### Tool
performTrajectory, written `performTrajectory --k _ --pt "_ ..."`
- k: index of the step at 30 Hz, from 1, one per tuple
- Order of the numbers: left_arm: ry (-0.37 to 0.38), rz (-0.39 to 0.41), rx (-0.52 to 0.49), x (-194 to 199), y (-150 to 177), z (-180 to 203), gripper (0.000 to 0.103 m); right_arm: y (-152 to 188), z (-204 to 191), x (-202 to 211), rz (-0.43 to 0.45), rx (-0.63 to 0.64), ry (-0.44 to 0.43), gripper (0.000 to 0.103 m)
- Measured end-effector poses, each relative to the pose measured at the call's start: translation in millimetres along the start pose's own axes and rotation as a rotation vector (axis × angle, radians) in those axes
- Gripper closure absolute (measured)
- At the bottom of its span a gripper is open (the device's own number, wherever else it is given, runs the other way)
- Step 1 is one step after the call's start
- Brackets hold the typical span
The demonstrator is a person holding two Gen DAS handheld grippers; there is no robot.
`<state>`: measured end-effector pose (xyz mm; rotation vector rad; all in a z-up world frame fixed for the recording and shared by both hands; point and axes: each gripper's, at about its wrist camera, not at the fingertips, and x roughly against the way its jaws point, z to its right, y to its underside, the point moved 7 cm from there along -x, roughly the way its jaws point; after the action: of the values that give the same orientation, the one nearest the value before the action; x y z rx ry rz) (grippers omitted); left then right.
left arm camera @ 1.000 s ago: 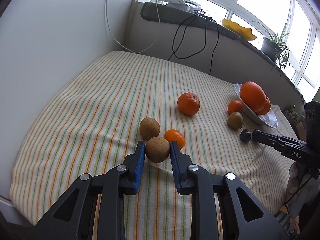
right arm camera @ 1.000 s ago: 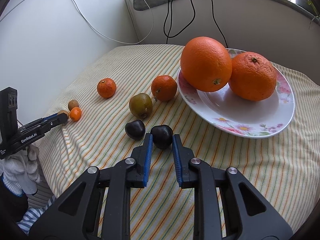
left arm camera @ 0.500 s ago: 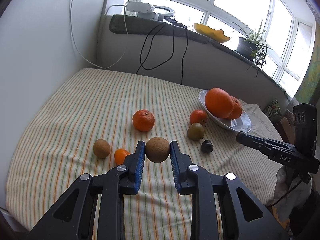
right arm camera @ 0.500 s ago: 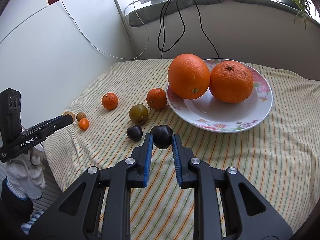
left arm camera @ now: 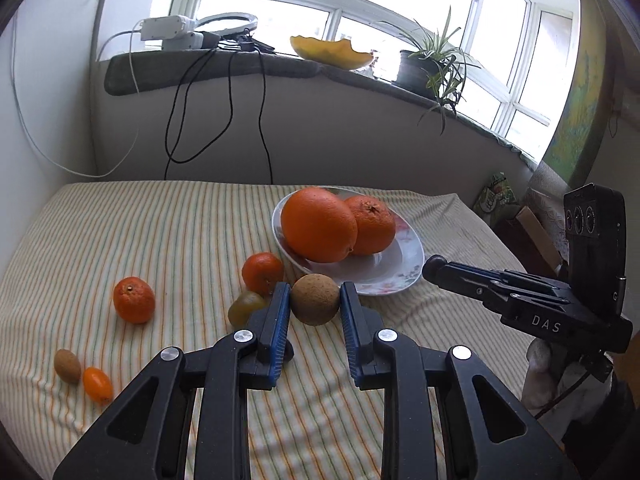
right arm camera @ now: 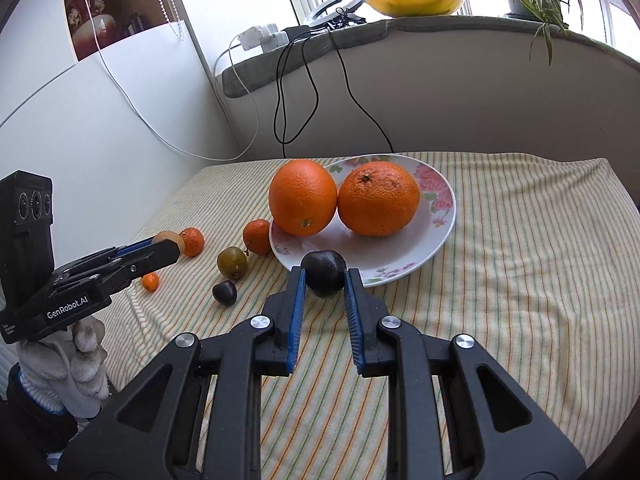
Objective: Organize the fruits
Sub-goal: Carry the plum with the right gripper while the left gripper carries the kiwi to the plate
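My left gripper is shut on a brown kiwi-like fruit and holds it above the cloth, just short of the floral plate. The plate holds two big oranges. My right gripper is shut on a dark plum at the plate's near rim. On the cloth lie two mandarins, a green fruit, a second dark plum, a small kiwi and a kumquat.
The striped cloth covers the table; white walls stand left and behind. Cables hang from the window sill, which carries a power strip, a ring light, a yellow dish and a potted plant.
Both grippers have lifted their fruit and moved towards the plate. The left gripper carried the brown fruit away from the small kiwi and kumquat, rightwards. The right gripper rose with the plum.
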<state>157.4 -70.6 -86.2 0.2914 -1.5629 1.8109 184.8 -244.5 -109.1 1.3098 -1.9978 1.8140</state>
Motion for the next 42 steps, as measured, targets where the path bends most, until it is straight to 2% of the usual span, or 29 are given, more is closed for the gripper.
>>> performTrajectory --k 8,19,39,42 --pt "0.038 -0.033 -0.05 -33.3 -9.3 35.1 0.079 -5.9 25.9 -3.8 0.004 -0.016 0.031 0.082" --pt "0.038 -0.068 -0.089 -67.5 -10.6 55.8 0.079 -12.3 45.0 -24.6 -0.008 -0.037 0.04 0.082" --pt "0.02 -0.077 -0.12 -79.8 -8.7 61.8 0.079 -10.9 47.1 -35.9 -0.029 -0.036 0.042 0.082" --pt "0.013 -0.077 -0.119 -80.1 -8.7 61.0 0.068 -10.4 46.7 -34.7 -0.024 -0.036 0.049 0.082"
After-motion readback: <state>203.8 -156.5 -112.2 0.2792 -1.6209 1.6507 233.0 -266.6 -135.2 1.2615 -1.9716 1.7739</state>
